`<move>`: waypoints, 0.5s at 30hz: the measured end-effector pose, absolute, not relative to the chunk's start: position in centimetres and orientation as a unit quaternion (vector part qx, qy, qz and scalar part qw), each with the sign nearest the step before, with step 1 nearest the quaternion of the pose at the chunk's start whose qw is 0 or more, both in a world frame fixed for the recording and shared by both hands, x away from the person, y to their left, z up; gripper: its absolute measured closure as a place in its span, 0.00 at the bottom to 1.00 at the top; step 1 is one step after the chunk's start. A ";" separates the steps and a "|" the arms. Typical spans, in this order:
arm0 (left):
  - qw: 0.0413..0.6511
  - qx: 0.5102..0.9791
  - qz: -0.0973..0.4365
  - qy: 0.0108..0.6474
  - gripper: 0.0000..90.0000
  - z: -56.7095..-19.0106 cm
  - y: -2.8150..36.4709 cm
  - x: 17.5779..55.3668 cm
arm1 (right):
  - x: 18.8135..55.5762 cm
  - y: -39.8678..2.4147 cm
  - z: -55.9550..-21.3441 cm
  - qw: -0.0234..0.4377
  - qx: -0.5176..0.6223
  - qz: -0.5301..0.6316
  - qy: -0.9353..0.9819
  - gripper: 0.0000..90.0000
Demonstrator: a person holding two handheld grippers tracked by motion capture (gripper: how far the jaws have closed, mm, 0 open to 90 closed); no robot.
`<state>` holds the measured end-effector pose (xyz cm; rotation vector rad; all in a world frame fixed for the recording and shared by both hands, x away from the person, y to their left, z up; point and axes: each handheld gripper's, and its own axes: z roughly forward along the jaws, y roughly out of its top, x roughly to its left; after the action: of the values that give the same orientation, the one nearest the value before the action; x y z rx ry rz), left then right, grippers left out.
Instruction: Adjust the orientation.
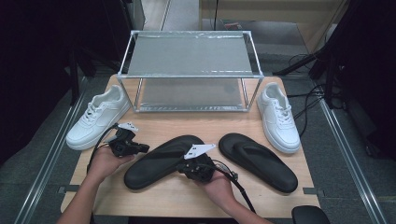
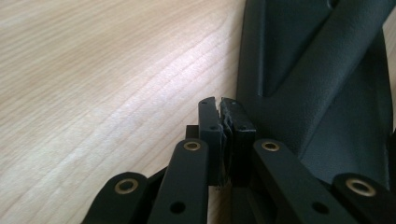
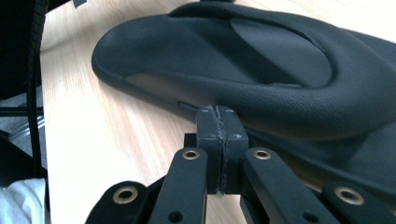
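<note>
Two black flip-flops lie on the wooden table [image 1: 187, 121]. The left flip-flop [image 1: 156, 163] lies slantwise between my hands, and the right flip-flop [image 1: 258, 159] lies farther right. My left gripper [image 1: 144, 148] is shut at the left flip-flop's upper left edge. In the left gripper view its pads meet at the tips [image 2: 219, 105] with nothing between them, and the flip-flop's strap [image 2: 327, 88] is just to the right. My right gripper [image 1: 183, 167] is shut against the same flip-flop's right side. In the right gripper view its tips [image 3: 218, 113] sit at the sole's rim [image 3: 243, 56].
A white sneaker [image 1: 97, 117] rests at the table's left edge and another white sneaker [image 1: 279, 116] at the right. A two-tier metal shelf [image 1: 189, 53] stands at the back centre. Cables [image 1: 308, 100] lie on the floor to the right.
</note>
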<state>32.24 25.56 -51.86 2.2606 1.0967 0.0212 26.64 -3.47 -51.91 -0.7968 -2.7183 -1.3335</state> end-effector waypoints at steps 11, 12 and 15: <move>0.300 0.860 0.008 0.412 1.00 -51.7 24.7 31.9 | 28.5 -4.0 -51.4 -0.009 -0.274 -0.416 -0.867 1.00; 0.300 0.861 0.006 0.411 1.00 -51.7 24.4 31.8 | 29.0 -4.4 -51.4 -0.012 -0.282 -0.414 -0.865 1.00; 0.298 0.859 0.002 0.416 1.00 -51.7 23.9 31.7 | 29.4 -4.7 -51.4 -0.010 -0.287 -0.412 -0.865 1.00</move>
<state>31.70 23.94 -51.70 2.2824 1.1041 0.0053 29.38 -4.70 -51.38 -0.9074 -2.7345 -1.3037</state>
